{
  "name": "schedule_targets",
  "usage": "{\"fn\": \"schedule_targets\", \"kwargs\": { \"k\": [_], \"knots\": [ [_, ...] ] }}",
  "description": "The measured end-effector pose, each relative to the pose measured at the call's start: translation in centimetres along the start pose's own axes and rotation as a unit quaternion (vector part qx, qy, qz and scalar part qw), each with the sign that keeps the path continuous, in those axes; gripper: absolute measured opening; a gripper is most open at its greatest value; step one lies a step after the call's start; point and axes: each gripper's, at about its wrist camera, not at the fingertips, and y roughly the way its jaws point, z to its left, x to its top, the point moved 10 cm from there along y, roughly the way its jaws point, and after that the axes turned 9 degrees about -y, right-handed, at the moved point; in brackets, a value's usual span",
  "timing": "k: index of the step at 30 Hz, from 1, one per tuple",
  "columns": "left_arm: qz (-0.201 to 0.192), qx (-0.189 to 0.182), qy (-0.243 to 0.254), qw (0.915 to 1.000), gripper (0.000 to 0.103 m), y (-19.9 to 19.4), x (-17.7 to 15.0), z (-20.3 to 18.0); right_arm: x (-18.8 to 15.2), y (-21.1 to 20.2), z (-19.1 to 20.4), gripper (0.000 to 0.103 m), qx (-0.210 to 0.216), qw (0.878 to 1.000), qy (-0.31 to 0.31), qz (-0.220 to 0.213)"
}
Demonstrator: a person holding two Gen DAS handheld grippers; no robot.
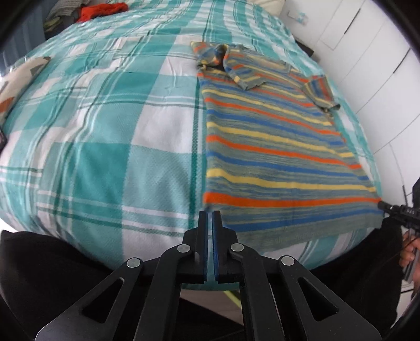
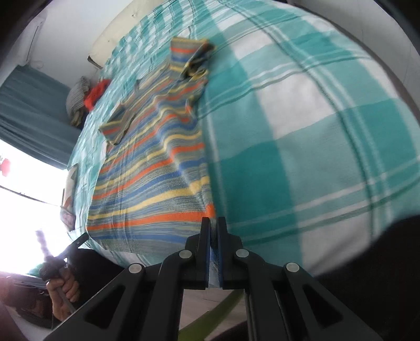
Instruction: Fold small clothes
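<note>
A small striped shirt (image 1: 275, 147) (image 2: 147, 183) in orange, blue, yellow and grey lies flat on the bed, hem nearest me and both short sleeves folded in over the chest. My left gripper (image 1: 209, 213) is shut at the hem's left corner, with the cloth edge meeting its fingertips. In the right wrist view the left gripper (image 2: 78, 242) shows small, its tip on that corner. My right gripper (image 2: 214, 220) is shut on the hem's other corner, with cloth showing between its fingers. The right gripper's tip (image 1: 384, 205) also appears in the left wrist view.
A teal and white plaid blanket (image 1: 105, 157) covers the bed. A red garment (image 1: 102, 10) and a grey pile lie at the far end. A patterned pillow (image 1: 21, 78) sits on one side and white cupboard doors (image 1: 367, 52) on the other. A bright window (image 2: 21, 170) shows.
</note>
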Motion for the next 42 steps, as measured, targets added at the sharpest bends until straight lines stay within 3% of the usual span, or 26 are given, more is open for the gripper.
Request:
{"fn": "schedule_targets", "kwargs": {
  "k": [2, 5, 6, 7, 9, 10, 14, 16, 17, 19, 22, 25, 28, 32, 35, 38, 40, 42],
  "knots": [
    [0.008, 0.016, 0.009, 0.9998, 0.002, 1.3, 0.0, 0.3, 0.4, 0.4, -0.4, 0.004, -0.017, 1.0, -0.019, 0.004],
    [0.043, 0.022, -0.014, 0.9987, 0.013, 3.3, -0.6, 1.1, -0.2, 3.4, -0.5, 0.007, -0.011, 0.999, -0.019, 0.026],
    [0.045, 0.014, -0.026, 0.9986, 0.028, 3.2, -0.7, 1.4, -0.6, 3.9, -0.8, 0.013, -0.007, 0.999, -0.01, 0.035],
    [0.037, 0.007, -0.038, 0.9986, 0.052, 2.7, -0.5, 1.8, -0.8, 4.3, -1.0, 0.028, 0.004, 0.999, 0.007, 0.043],
    [0.007, -0.019, -0.064, 0.9977, 0.076, 1.4, 0.1, 2.4, -1.2, 3.9, -0.8, 0.05, 0.041, 0.998, 0.028, 0.035],
    [-0.003, -0.031, -0.073, 0.9968, 0.077, 1.2, 0.3, 2.4, -1.3, 3.7, -0.5, 0.056, 0.047, 0.998, 0.027, 0.032],
    [0.007, -0.077, -0.051, 0.9957, 0.076, 2.5, 1.1, 0.5, -2.5, 3.4, -0.6, 0.056, 0.045, 0.998, 0.007, 0.042],
    [0.041, -0.11, -0.036, 0.9925, 0.054, 3.8, 0.8, -1.7, -2.6, 3.8, -0.8, 0.056, 0.046, 0.998, 0.015, 0.046],
    [0.054, -0.148, -0.031, 0.9871, 0.053, 3.6, 0.6, -3.6, -2.6, 4.0, -0.8, 0.056, 0.049, 0.998, 0.02, 0.045],
    [0.056, -0.215, -0.002, 0.9749, 0.053, 2.0, 0.6, -7.8, -2.6, 3.9, -0.9, 0.056, 0.053, 0.997, 0.023, 0.041],
    [0.027, -0.248, 0.061, 0.9665, 0.063, -0.4, 0.6, -11.6, -2.4, 3.9, -1.0, 0.056, 0.055, 0.997, 0.026, 0.037],
    [0.012, -0.21, 0.09, 0.9736, 0.07, -0.4, 0.3, -11.7, -2.5, 3.6, -1.4, 0.056, 0.049, 0.998, 0.025, 0.036],
    [0.039, -0.183, 0.065, 0.9802, 0.069, 1.7, 0.0, -9.9, -2.5, 3.4, -1.8, 0.056, 0.051, 0.998, 0.032, 0.034],
    [0.046, -0.172, 0.05, 0.9827, 0.068, 3.1, 0.0, -9.6, -2.5, 3.3, -2.0, 0.056, 0.049, 0.998, 0.03, 0.034],
    [0.032, -0.163, 0.074, 0.9833, 0.068, 3.0, 0.6, -11.2, -2.5, 3.2, -2.0, 0.056, 0.046, 0.998, 0.03, 0.033],
    [0.04, -0.082, 0.118, 0.9887, 0.071, 4.9, 0.7, -13.1, -2.5, 3.0, -1.9, 0.056, 0.042, 0.998, 0.029, 0.03],
    [0.046, -0.022, 0.121, 0.9913, 0.086, 6.8, 0.6, -13.3, -2.4, 3.1, -2.0, 0.056, 0.041, 0.998, 0.03, 0.029],
    [0.045, 0.044, 0.113, 0.9916, 0.088, 8.7, 0.7, -12.8, -2.5, 3.2, -2.0, 0.056, 0.04, 0.998, 0.031, 0.027]
  ]
}}
